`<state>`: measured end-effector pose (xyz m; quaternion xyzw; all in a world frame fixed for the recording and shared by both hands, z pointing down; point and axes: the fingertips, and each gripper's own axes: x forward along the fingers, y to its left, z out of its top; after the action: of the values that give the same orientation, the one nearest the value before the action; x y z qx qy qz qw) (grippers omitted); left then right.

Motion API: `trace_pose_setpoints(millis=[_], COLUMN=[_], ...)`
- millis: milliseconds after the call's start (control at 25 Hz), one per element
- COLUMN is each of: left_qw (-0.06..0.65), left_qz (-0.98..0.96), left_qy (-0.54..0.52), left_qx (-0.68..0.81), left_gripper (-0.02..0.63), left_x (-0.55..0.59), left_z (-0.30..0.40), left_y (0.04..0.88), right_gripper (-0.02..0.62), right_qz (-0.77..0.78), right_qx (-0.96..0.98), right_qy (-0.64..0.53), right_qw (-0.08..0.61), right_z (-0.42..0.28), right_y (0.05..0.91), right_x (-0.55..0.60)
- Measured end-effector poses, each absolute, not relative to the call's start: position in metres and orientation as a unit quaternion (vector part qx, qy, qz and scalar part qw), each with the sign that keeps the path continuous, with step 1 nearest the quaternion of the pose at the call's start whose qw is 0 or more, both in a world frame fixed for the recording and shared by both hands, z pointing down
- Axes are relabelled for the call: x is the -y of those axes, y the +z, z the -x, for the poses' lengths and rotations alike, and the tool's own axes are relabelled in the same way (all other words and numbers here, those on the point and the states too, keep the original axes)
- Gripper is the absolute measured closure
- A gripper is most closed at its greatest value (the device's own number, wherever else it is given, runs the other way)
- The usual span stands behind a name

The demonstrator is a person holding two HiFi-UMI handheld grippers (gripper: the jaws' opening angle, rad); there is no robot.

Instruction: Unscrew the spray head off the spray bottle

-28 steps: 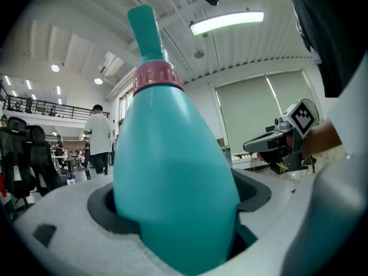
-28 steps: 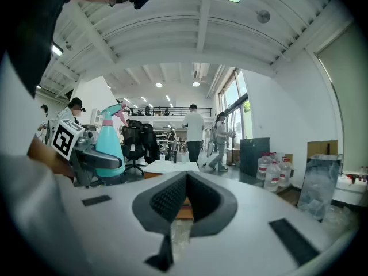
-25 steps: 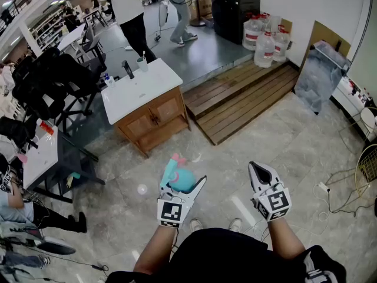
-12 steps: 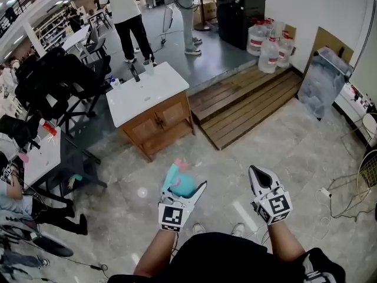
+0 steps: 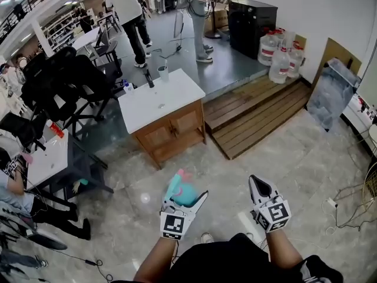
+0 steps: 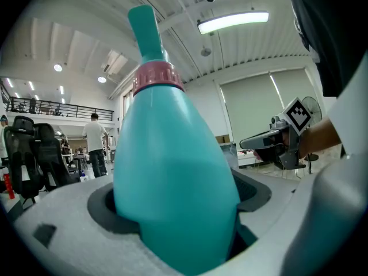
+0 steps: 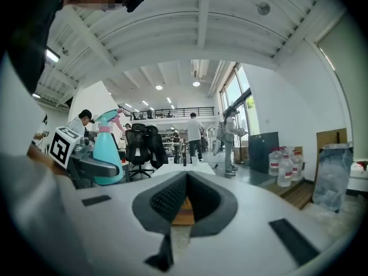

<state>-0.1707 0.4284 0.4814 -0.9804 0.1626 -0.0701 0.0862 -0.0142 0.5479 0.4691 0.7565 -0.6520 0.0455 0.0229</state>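
Tiled floor (image 5: 306, 140) lying below. Left gripper (image 5: 186, 194) is clamping the teal spray bottle (image 6: 172, 183) in mid-air. Right gripper (image 5: 257, 181), jaws together, is holding nothing. Unscrewing not yet begun, by my judgement: right jaws likely needing to open onto the spray head (image 6: 155, 68).

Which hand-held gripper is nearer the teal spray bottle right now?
Left. The left hand-held gripper is clamped on the body of the spray bottle. The right hand-held gripper is shut and empty, off to the bottle's right, not touching it.
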Motion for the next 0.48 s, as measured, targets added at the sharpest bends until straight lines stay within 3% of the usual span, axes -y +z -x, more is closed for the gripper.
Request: trace_pose_setpoints(millis=[480], left_qw=[0.090], left_qz=[0.975], left_qy=[-0.078], left_qx=[-0.188], left_gripper=[0.132], left_x=[-0.367], left_z=[0.177], left_y=[0.487], right_gripper=[0.591], right_qz=[-0.739], right_qx=[0.671], right_qy=[0.053], right_qw=[0.023], right_z=[0.014], right_y=[0.481], right_x=[-0.475])
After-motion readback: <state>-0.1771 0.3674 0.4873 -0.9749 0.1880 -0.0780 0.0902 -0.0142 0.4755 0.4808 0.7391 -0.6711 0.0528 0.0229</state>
